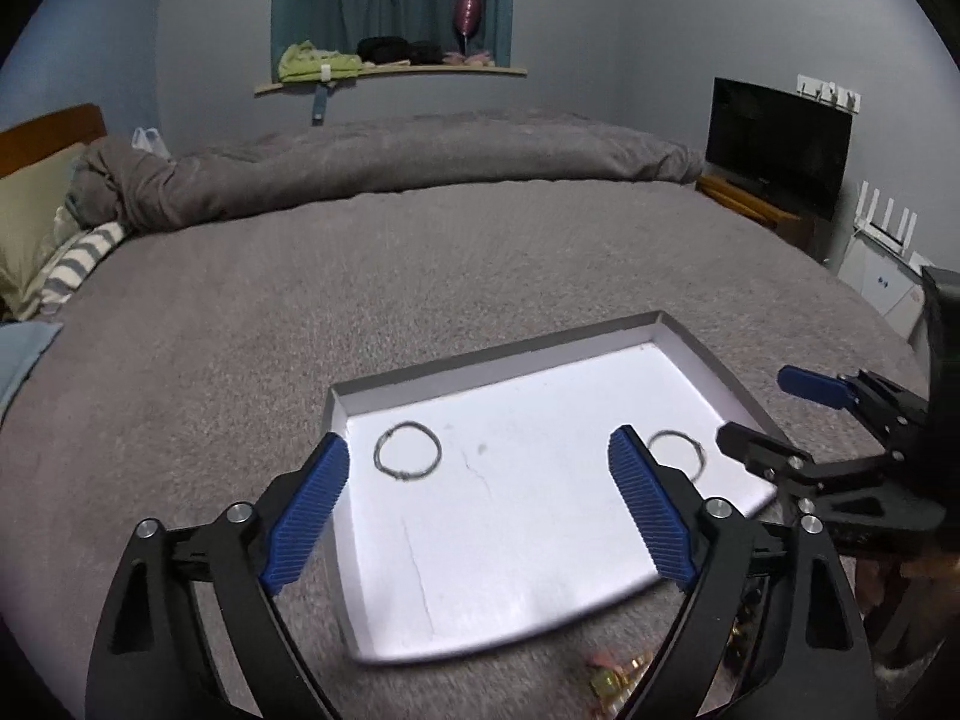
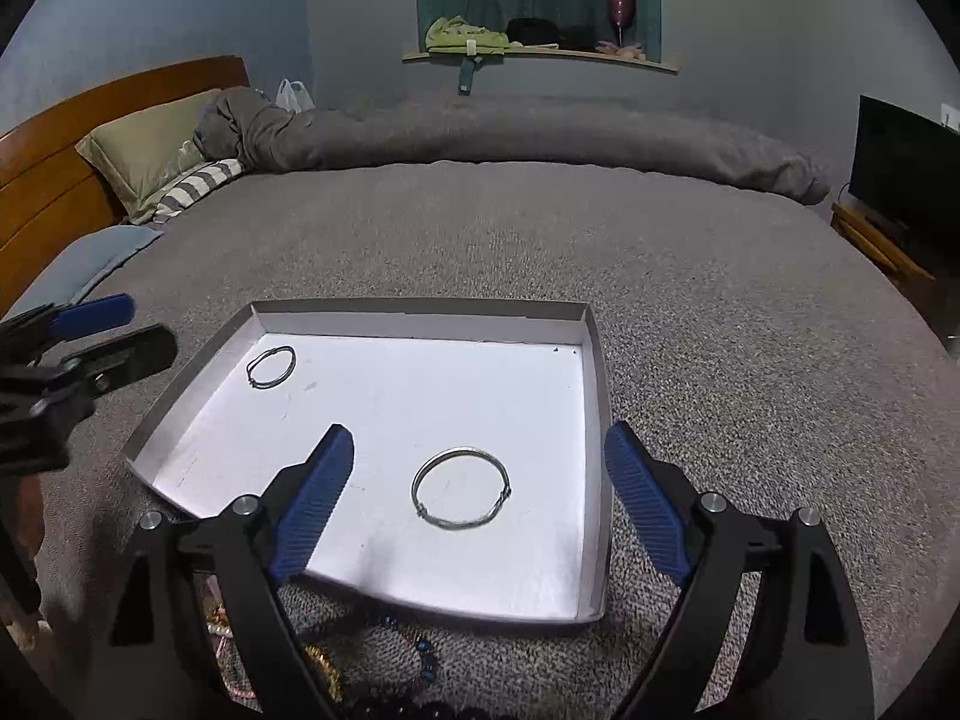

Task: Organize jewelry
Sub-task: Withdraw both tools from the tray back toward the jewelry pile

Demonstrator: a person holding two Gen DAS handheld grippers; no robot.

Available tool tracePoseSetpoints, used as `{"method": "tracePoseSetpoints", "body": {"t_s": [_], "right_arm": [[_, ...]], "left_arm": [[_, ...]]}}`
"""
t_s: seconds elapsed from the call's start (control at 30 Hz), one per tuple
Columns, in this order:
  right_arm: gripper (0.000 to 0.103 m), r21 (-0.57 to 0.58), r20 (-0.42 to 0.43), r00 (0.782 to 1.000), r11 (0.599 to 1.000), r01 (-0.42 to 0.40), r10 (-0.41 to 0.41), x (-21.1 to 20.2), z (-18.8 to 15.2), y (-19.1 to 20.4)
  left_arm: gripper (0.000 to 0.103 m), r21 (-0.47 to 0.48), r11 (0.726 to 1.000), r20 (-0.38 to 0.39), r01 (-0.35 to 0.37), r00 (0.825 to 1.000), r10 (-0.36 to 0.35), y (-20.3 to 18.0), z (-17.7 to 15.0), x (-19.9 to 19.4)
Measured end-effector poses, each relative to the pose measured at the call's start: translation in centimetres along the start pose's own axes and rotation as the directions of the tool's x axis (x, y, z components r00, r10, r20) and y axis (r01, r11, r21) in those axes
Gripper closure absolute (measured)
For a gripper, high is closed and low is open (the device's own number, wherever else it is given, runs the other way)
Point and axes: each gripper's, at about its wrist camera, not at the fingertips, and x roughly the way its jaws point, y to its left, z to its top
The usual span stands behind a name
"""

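The bed [image 2: 540, 228], spread with a grey blanket, carries everything here. On it lies a shallow white tray [image 2: 420, 315] holding two thin wire bangles: one [image 2: 271, 366] near the tray's 10 o'clock corner, the other [image 2: 461, 487] toward 5 o'clock, well apart from the first. Just off the tray's near edge, at 6 o'clock on the blanket, sits a tangled heap of beads and gold chain [image 2: 372, 660], not yet sorted. Both claws hover over the tray's near side, the left claw [image 1: 480, 504] and the right claw [image 2: 480, 501] each spread wide and holding nothing. For the next pick I'd come down on one loose strand at the heap's edge, pinch it, and lift slowly so the rest doesn't drag along.
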Motion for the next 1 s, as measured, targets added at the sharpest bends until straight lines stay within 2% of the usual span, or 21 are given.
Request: {"method": "tracePoseSetpoints", "body": {"t_s": [0.17,0.33,0.4,0.47,0.53,0.6,0.73,0.87,1.0], "right_arm": [[0.006,0.014,0.049,0.999,1.000,0.002,-0.003,-1.6,-0.6,-0.3],[0.005,0.007,0.081,0.996,0.999,0.038,-0.038,-2.8,-1.0,0.1],[0.006,-0.005,0.085,0.995,0.999,0.052,-0.052,-3.1,-1.4,0.2],[0.006,-0.025,0.083,0.995,0.998,0.064,-0.062,-3.4,-1.8,0.3],[0.006,-0.036,0.082,0.994,0.996,0.081,-0.078,-3.7,-2.5,0.1],[0.006,-0.032,0.075,0.994,0.996,0.078,-0.075,-4.1,-3.4,-0.5],[0.006,0.004,0.065,0.996,0.998,0.064,-0.064,-5.0,-5.0,-1.9],[0.006,0.064,0.049,0.998,0.997,0.044,-0.047,-5.8,-6.7,-3.9],[0.006,0.122,0.021,0.999,0.992,0.026,-0.028,-6.1,-8.2,-5.6]], "left_arm": [[0.009,-0.039,0.999,0.032,-0.003,0.999,0.004,0.1,-1.8,-1.8],[0.007,-0.108,0.992,0.049,-0.070,0.996,0.076,0.8,-3.3,-3.3],[0.006,-0.156,0.987,0.058,-0.029,0.998,0.039,1.8,-4.3,-3.5],[0.005,-0.190,0.982,0.100,0.014,0.995,0.005,2.6,-5.5,-3.8],[0.005,-0.162,0.986,0.071,-0.034,0.996,0.046,2.6,-6.4,-3.7],[0.005,-0.123,0.991,0.055,-0.048,0.997,0.056,2.4,-7.2,-3.6],[0.005,-0.105,0.994,0.002,0.007,1.000,-0.006,2.5,-8.9,-3.6],[0.005,-0.040,0.999,-0.007,0.007,1.000,-0.007,1.9,-10.5,-4.2],[0.005,-0.008,0.999,-0.034,0.047,0.998,-0.047,1.4,-12.0,-4.4]]}}
